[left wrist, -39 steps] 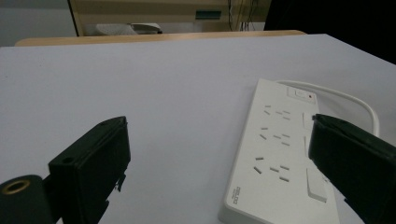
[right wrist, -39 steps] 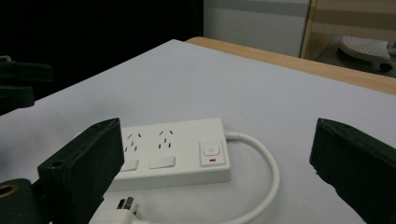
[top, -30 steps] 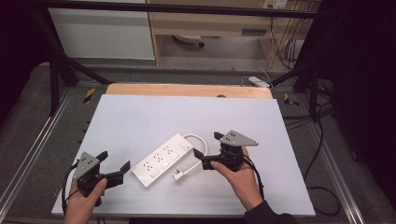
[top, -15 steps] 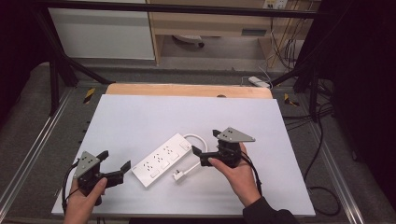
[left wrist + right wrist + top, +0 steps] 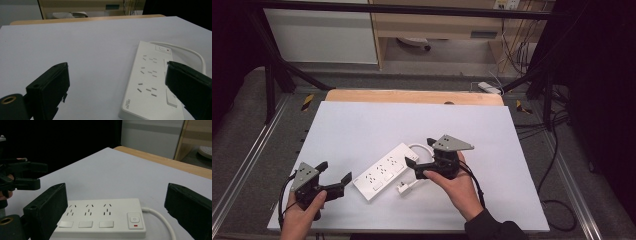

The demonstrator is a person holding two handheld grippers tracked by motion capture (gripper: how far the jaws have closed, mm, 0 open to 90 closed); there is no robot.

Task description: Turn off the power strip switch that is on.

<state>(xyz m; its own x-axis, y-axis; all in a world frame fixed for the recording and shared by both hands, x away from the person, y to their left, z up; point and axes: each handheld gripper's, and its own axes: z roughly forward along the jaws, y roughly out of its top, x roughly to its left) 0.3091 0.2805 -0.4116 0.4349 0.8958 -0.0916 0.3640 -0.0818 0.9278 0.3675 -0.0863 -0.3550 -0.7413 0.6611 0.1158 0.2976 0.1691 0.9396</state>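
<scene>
A white power strip lies slantwise on the white tabletop, with its cable looping at the far end and its plug beside it. My left gripper is open near the front left edge, just left of the strip's near end. In the left gripper view the strip lies ahead to the right of the open gripper. My right gripper is open at the strip's switch end. Between the wide jaws of the right gripper lies the strip, its sockets and buttons facing me.
A wooden strip borders the table's far edge. Metal frame rails run along both sides. Cables trail on the floor to the right, and a white adapter lies beyond the table. The left gripper appears at the left of the right gripper view.
My right gripper has shifted a little to the left, closer to the strip's switch end. The left gripper and the strip have stayed put.
</scene>
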